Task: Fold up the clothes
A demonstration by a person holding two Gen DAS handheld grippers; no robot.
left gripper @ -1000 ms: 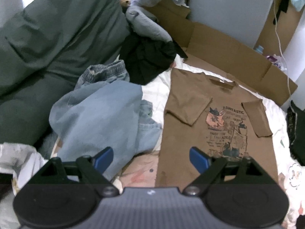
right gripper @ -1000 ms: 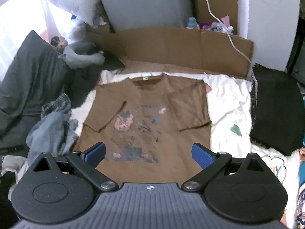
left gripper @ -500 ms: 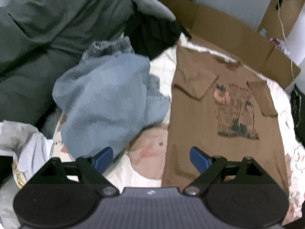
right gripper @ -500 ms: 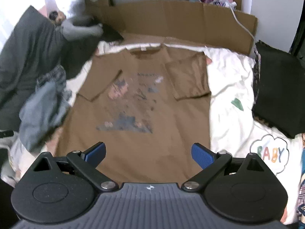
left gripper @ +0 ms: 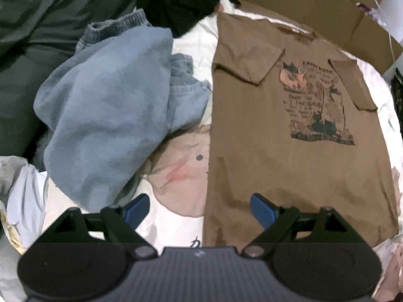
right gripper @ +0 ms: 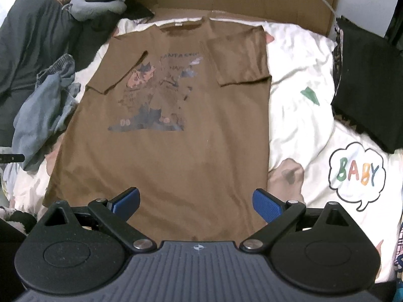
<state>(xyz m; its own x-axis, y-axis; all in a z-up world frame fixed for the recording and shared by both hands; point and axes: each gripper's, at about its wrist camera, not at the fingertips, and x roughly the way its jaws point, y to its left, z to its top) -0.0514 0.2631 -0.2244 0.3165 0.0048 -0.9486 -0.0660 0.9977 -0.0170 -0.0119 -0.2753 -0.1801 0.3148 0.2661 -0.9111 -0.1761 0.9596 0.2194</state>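
Brown T-shirt [right gripper: 176, 151] lies flat beneath both wide-spread tongs [right gripper: 196, 201].

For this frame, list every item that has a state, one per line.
Brown T-shirt: flat, print up, both sleeves folded in.
Blue sweatshirt: crumpled heap beside the shirt.
Black garment: folded, lying apart on the other side of the shirt.
Left hand-held gripper: open, empty, over the shirt's hem corner.
Right hand-held gripper: open, empty, over the hem.

cardboard [right gripper: 239, 2] at far edge | white printed sheet [right gripper: 302, 115] | grey plush toy [right gripper: 95, 6] far left
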